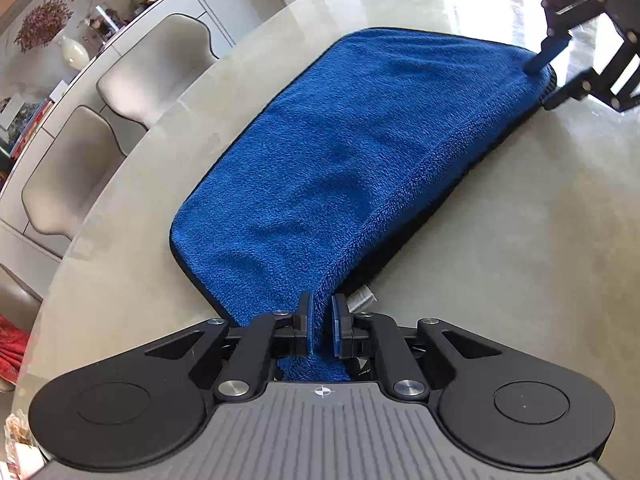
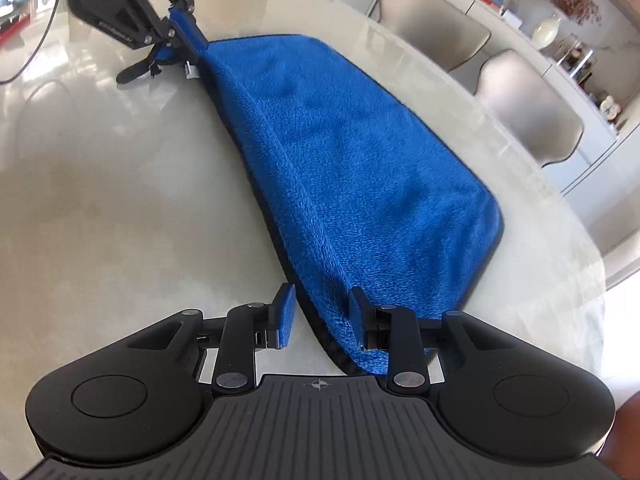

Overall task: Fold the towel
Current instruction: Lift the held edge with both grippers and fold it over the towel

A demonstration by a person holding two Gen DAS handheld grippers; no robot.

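A blue towel (image 1: 340, 152) with a dark hem lies folded over on a round pale table (image 1: 520, 260), its folded edge running between my two grippers. My left gripper (image 1: 320, 320) is shut on the near corner of that edge; the right wrist view shows it at top left (image 2: 188, 38), pinching the towel's corner. My right gripper (image 2: 322, 316) stands open around the opposite corner of the towel (image 2: 352, 152). The cloth lies between its pads without being pressed. In the left wrist view the right gripper (image 1: 549, 80) straddles the far corner.
Two pale chairs (image 1: 80, 168) stand along the table's far rim. Behind them is a sideboard with a white vase (image 1: 74, 54) and small items. A dark cable (image 2: 36, 44) crosses the table by the left gripper. A white label (image 1: 360, 300) sticks out at the towel's corner.
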